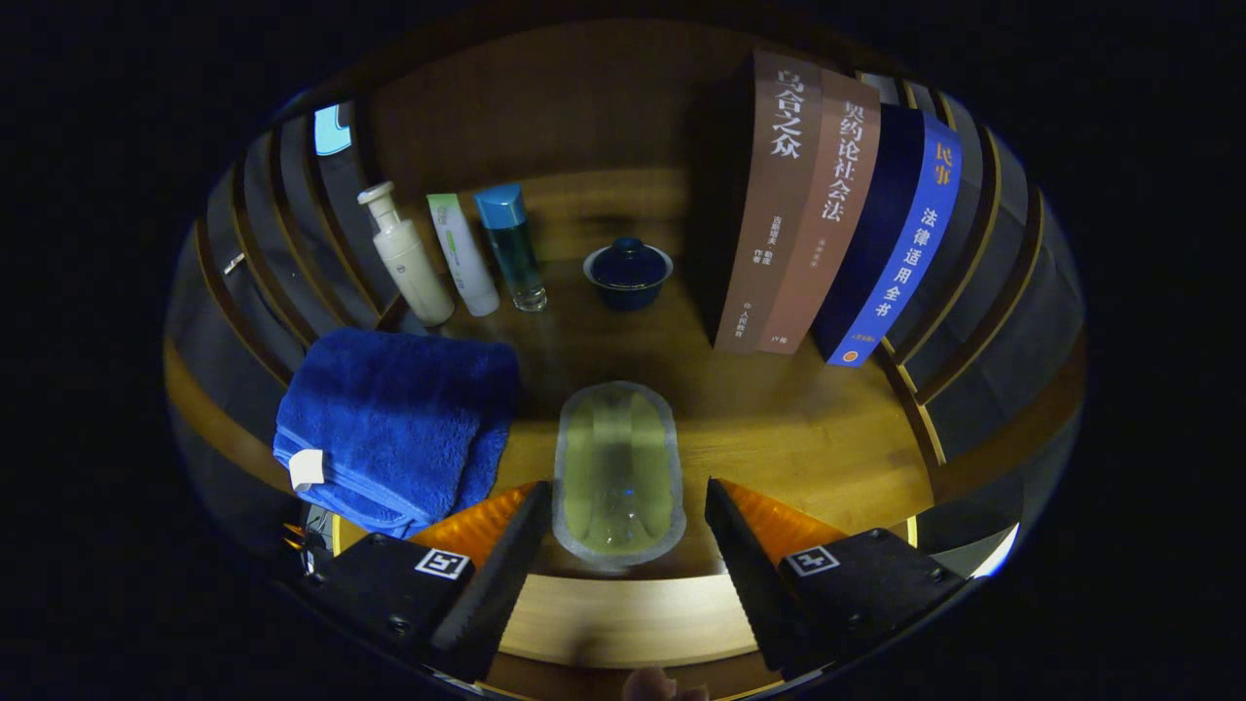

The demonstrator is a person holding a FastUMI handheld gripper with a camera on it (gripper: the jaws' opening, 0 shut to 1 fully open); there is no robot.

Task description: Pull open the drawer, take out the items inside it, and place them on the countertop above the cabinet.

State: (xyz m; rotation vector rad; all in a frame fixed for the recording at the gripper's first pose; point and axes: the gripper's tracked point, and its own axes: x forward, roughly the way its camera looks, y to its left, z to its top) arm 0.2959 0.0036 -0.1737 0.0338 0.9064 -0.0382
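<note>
A pale oblong pouch (618,472) lies flat on the counter (808,428) between and just ahead of the wide-spread fingers (619,545), untouched by either, its long axis running straight away from them.

dim warm light, fisheye-bent edges, sharp centre

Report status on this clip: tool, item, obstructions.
Tool open, fingers either side of a pale green pouch, not pressing. Pouch lies on the wooden countertop. Blue towel beside it; bottles, lidded cup, books beyond.
</note>
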